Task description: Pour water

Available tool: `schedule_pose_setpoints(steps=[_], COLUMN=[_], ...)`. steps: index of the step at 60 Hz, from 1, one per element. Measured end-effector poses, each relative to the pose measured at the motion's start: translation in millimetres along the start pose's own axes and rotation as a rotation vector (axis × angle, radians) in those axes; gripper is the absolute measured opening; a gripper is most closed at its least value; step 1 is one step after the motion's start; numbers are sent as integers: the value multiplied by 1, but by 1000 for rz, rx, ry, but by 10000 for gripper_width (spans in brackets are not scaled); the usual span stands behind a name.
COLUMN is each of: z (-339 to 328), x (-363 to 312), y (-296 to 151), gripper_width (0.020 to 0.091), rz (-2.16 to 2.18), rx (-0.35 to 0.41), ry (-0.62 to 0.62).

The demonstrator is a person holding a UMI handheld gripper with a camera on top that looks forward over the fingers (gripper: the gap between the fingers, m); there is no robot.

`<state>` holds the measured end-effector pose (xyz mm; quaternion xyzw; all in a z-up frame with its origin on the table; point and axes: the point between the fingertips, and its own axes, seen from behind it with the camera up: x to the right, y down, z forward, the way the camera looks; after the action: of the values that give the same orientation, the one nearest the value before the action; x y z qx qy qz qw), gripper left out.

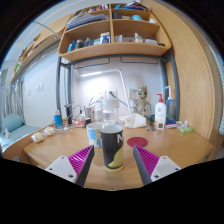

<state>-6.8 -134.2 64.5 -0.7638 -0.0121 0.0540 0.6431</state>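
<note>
The two-finger gripper [112, 166] with its magenta pads [83, 157] is closed narrow on a dark cylindrical cup [111, 147] with a pale rim and a yellow-green patch on its lower side; both fingers appear to press against its flanks, so the cup looks held rather than merely standing between them. The cup is upright, and whether its base touches the table or hangs just above it cannot be told. Just beyond the cup, on the round light wooden table [60, 148], stands a small light-blue cup [92, 133], which I judge the likeliest vessel to receive the water, though what either cup contains is hidden. Further back stand a clear glass jar or carafe [107, 108] and a white bottle with a red top [160, 112] off to the right, with small pale items near the table's left side. Above, a wooden wall shelf [112, 46] carries assorted containers. As to progress: the grasp seems done, but no tilt is visible and no water is flowing, so carrying over and pouring appear left to do.
</note>
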Motion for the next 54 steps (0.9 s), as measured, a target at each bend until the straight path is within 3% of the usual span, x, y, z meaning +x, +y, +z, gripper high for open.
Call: schedule_pose_setpoints(steps=[6, 17, 20, 23, 37, 44, 54], z=[21, 40, 43, 45, 48, 47, 47], x=[1, -4, -7, -7, -9, -7, -9], y=[-14, -30, -33, -33, -31, -32, -32], gripper_width=[778, 664, 598, 448, 300, 256, 255], rz=[3, 19, 18, 16, -27, -18, -25], rx=[30, 61, 67, 67, 57, 62, 59], ry=[8, -5, -11, -7, 27, 32, 38])
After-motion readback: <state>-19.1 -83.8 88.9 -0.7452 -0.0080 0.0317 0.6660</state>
